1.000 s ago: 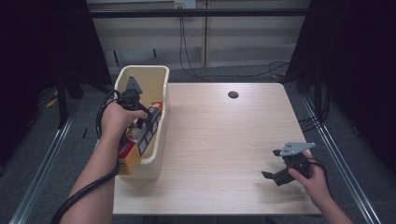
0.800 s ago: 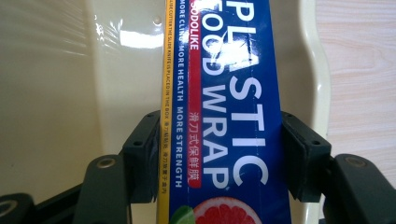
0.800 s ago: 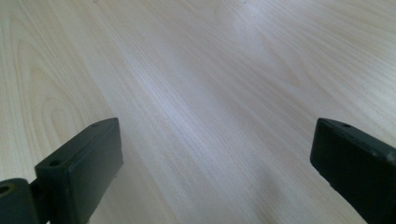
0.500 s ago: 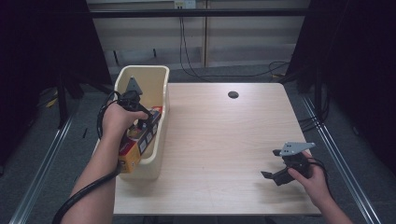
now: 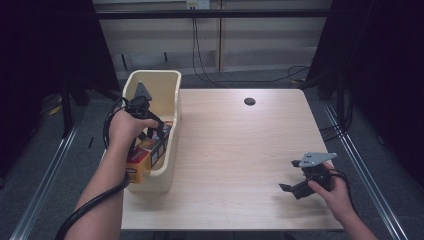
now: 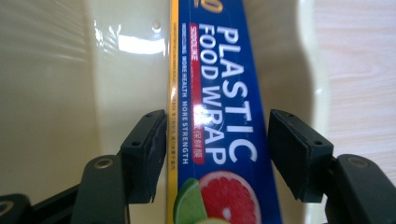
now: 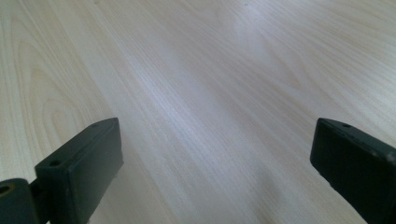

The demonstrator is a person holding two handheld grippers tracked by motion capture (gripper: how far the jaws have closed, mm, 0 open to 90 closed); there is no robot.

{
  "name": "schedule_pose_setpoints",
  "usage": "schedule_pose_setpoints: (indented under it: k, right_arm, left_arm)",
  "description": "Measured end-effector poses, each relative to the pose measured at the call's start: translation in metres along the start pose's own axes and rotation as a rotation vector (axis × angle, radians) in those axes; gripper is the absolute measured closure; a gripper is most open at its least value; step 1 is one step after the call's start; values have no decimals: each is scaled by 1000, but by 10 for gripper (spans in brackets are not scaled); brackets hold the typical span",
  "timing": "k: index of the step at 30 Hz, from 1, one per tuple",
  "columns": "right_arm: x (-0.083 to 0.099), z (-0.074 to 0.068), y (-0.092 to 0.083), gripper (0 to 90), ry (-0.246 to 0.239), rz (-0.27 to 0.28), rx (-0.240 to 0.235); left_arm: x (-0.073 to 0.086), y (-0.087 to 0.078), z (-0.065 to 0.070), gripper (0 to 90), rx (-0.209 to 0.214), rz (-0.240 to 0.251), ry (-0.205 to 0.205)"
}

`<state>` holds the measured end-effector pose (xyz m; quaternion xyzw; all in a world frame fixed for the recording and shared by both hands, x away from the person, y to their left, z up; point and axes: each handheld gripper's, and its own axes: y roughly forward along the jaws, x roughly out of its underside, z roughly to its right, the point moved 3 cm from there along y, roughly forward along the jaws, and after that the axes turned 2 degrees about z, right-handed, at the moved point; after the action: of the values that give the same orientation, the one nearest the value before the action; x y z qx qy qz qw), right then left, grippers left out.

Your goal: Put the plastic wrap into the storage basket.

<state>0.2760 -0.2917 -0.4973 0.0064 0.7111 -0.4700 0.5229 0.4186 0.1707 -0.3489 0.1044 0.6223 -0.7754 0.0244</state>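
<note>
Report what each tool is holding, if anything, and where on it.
Nothing is held yet. The left tool, inside the cream bin, straddles the plastic wrap box across its width, a gap still at one jaw. The right tool is open over the bare table.

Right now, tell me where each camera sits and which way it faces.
High view: above the person's side, looking forward and down on the table; both forearms and the left gripper and right gripper show.
Left gripper view: rides that gripper, looking into the cream bin at the plastic wrap box between open jaws.
Right gripper view: faces bare tabletop between open jaws.
Shared: bin and box, in the high and left gripper views.
</note>
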Motion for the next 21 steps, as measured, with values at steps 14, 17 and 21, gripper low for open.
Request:
schedule_pose_setpoints:
  k: [14, 17, 21]
  right_arm:
    - [-1, -2, 0, 22, -11, 0, -8]
    - [-1, -2, -1, 21, -6, 0, -4]
    - [-1, -1, 0, 22, -10, 1, -8]
  left_arm:
    - [-8, -35, 23, 266, 79, 77, 37]
    - [-10, -39, 30, 219, 101, 100, 53]
    - [-11, -39, 41, 188, 130, 105, 76]
